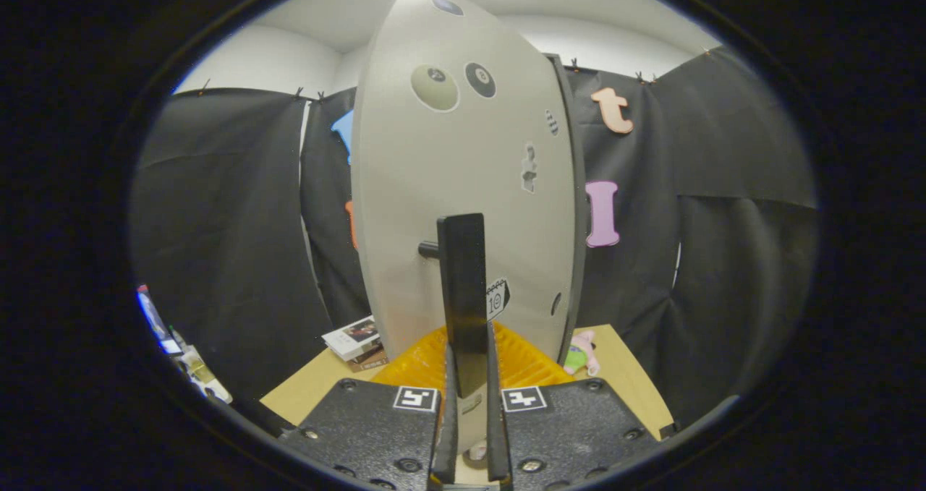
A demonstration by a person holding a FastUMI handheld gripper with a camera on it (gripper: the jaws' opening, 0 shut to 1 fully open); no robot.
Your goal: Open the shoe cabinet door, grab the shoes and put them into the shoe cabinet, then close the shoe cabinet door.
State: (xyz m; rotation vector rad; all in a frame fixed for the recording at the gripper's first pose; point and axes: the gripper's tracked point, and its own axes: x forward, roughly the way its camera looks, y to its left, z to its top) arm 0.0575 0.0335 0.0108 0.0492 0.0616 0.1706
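Observation:
The grey shoe cabinet door (448,209) stands close in front of me, with several round and small stickers on its face. A dark upright bar handle (463,288) sticks out from the door on a short peg. My gripper (469,375) is shut on that handle, with both fingers pressing its lower end from either side. Behind the door's bottom edge, something yellow and ribbed (521,364) shows on the table. The shoes and the cabinet's inside are hidden by the door.
A light wooden table (622,375) lies below. A stack of books (358,343) rests beside the door's left side. A small pink and green plush toy (582,353) sits to the right of the door. Black cloth walls close the booth behind.

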